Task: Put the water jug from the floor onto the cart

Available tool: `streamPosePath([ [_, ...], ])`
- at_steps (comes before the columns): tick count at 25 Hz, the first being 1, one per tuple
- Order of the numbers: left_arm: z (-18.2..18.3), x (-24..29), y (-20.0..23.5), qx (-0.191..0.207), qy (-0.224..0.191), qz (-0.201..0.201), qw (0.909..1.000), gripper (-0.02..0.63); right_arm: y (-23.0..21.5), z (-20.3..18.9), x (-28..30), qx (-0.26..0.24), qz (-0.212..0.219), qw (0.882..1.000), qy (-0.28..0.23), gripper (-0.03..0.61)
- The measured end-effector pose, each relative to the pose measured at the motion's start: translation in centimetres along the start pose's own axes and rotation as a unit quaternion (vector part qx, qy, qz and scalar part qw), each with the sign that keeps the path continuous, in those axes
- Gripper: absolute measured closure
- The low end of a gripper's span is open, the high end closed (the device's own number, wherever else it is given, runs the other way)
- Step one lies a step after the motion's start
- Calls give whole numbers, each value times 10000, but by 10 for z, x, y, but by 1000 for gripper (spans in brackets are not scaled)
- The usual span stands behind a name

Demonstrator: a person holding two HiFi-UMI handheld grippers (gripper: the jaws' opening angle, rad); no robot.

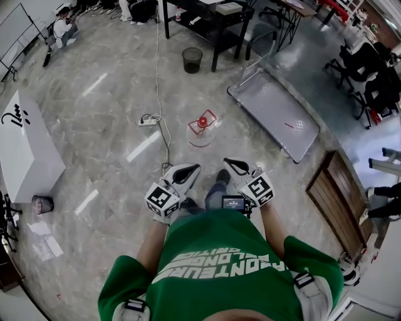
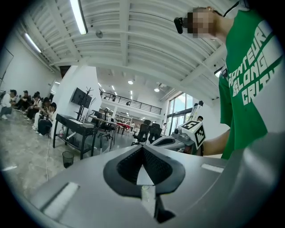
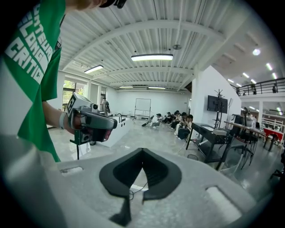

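Left gripper (image 1: pixel 186 171) and right gripper (image 1: pixel 237 166): jaws clenched together, nothing between them. Water jug (image 1: pixel 202 123) stands on the floor ahead, well apart from both grippers, left of the flat cart (image 1: pixel 276 113).

Large hall with a glossy grey marble floor (image 1: pixel 106 106). A black table (image 1: pixel 210 19) stands far, a black waste bin (image 1: pixel 192 60) near it. White ribbed ceiling (image 3: pixel 147 35) carries strip lights (image 3: pixel 152 57); tall windows (image 2: pixel 178 113) brighten the far wall.
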State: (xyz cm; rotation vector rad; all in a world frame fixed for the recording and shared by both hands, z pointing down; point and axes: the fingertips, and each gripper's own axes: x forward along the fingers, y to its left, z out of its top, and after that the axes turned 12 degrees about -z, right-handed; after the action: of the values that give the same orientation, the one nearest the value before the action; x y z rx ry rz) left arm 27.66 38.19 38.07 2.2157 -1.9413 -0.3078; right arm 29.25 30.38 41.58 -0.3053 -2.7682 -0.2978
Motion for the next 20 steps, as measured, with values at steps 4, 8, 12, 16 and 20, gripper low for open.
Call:
streamPosePath([
  [4, -4, 6, 8, -18, -6, 86, 10000, 598, -7, -2, 5, 188, 59, 9998, -100, 586],
  [8, 2, 16, 13, 6, 30, 43, 10000, 599, -26, 8, 9, 273, -12, 9995, -187, 586],
  [12, 1, 32, 27, -2, 62, 121, 9999, 598, -39, 1, 15, 49, 25, 9999, -114, 586],
  [16, 5, 58, 37, -24, 99, 131, 9999, 598, -63, -8, 20, 142, 88, 9999, -20, 586],
  [20, 12, 85, 52, -15, 155, 119, 9998, 598, -103, -7, 30, 109, 64, 9999, -55, 586],
])
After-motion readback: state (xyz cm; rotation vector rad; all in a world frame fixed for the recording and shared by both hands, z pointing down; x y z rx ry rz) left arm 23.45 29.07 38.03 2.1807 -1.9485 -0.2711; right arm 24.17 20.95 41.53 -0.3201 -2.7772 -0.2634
